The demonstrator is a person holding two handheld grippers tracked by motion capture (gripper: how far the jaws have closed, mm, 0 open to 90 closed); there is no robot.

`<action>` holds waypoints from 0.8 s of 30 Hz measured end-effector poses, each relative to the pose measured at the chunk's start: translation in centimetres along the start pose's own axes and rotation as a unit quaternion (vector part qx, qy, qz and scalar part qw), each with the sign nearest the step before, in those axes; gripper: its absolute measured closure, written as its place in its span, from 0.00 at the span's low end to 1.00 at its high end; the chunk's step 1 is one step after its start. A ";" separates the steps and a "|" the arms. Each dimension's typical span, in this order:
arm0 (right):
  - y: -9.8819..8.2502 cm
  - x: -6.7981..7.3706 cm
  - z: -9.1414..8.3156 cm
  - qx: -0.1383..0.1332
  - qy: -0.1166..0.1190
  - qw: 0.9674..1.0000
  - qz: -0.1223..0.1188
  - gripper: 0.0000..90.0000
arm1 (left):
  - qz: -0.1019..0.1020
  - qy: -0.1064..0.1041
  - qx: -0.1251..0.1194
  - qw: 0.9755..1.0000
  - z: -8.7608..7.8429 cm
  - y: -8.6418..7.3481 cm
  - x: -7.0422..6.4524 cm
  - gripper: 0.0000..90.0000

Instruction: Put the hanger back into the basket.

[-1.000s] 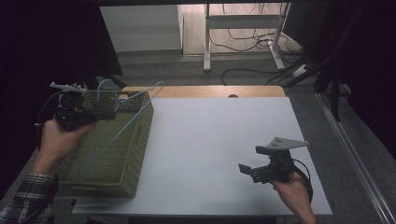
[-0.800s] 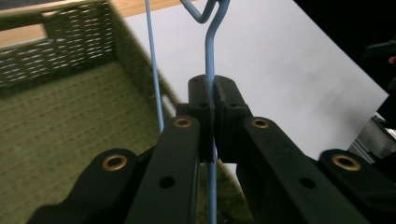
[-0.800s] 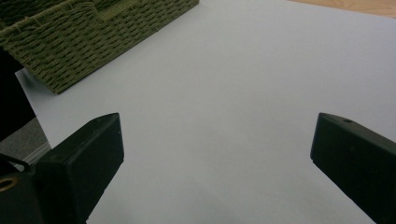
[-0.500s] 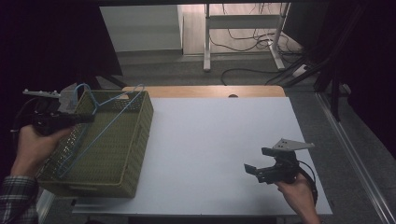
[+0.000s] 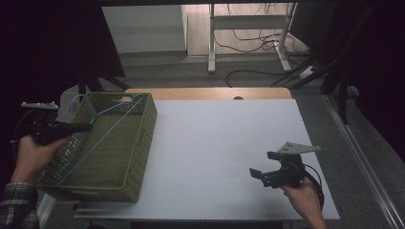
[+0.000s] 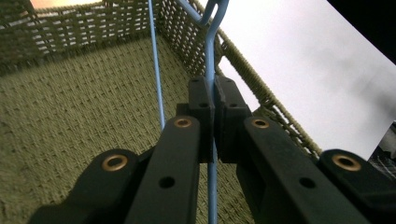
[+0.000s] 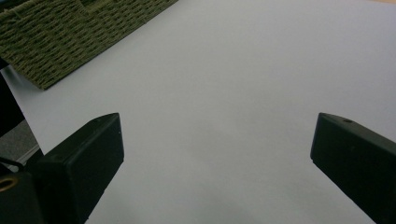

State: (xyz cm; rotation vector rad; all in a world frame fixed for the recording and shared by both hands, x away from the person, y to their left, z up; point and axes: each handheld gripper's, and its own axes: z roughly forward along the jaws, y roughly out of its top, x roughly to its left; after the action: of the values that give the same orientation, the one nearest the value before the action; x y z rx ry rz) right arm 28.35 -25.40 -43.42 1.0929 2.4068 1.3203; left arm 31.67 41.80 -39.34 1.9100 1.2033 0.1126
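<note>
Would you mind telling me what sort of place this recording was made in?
Probably a lab or workshop set up for recording: a white-topped table in a dim room, loose cables on the floor, and a metal stand behind.

White-topped bench (image 5: 224, 152) with a strip of bare wood along the far edge. Green woven basket (image 5: 133, 148) at the left edge, overhanging it, spanning from near the far-left corner toward the near-left corner.

high view – above, facing forward | gripper views – close, share basket (image 5: 138, 143) and table (image 5: 224, 143)
</note>
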 end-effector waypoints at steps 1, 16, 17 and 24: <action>0.0 0.0 0.0 0.002 0.000 1.000 0.001 0.02 | -0.003 -0.004 0.000 1.000 0.5 -0.4 0.3 0.97; -0.3 0.0 0.5 0.011 0.004 1.000 0.002 0.03 | -0.040 0.027 0.026 0.999 4.2 -4.0 3.0 0.97; -0.3 0.0 0.5 0.013 0.005 1.000 0.003 0.03 | -0.045 0.033 0.029 0.998 4.3 -4.1 3.1 0.97; -0.4 0.0 0.6 0.014 0.005 1.000 0.001 0.03 | -0.042 0.115 0.025 0.992 4.0 -4.0 2.5 0.67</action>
State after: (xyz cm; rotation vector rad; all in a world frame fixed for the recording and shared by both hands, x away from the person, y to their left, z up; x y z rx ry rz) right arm 28.44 -25.14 -44.08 1.0976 2.4383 1.3002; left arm 32.15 42.02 -45.47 1.9266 1.4497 0.2652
